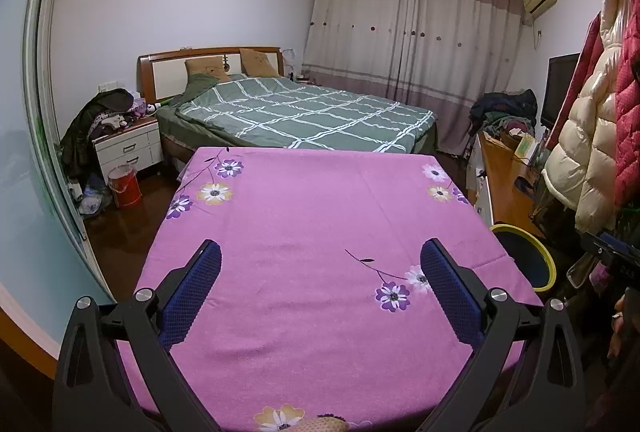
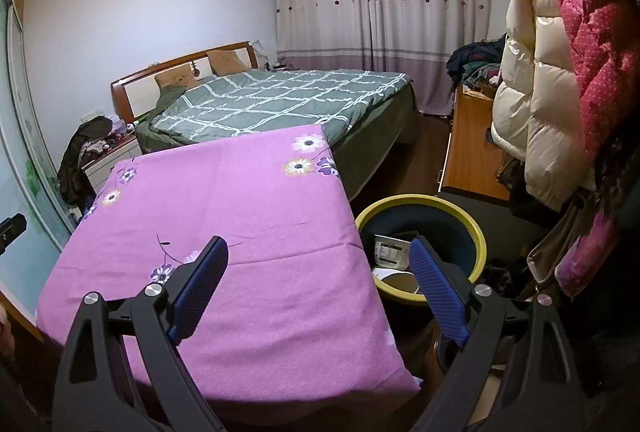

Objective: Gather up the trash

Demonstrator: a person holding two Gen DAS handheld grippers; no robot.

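A trash bin with a yellow rim (image 2: pixel 478 228) and dark inside stands on the floor right of the table. It also shows in the left wrist view (image 1: pixel 548 256). Inside it lie a white printed box (image 2: pixel 390 250) and other paper scraps. The table is covered by a purple flowered cloth (image 1: pixel 320 224), which also shows in the right wrist view (image 2: pixel 248 216). My left gripper (image 1: pixel 320 264) is open and empty above the cloth. My right gripper (image 2: pixel 318 256) is open and empty, over the table's right edge next to the bin.
A bed with a green checked cover (image 1: pixel 304 111) lies beyond the table. A nightstand (image 1: pixel 128 145) piled with clothes and a red bucket (image 1: pixel 125 185) stand at the left. A wooden desk (image 2: pixel 468 147) and hanging padded coats (image 2: pixel 560 51) crowd the right.
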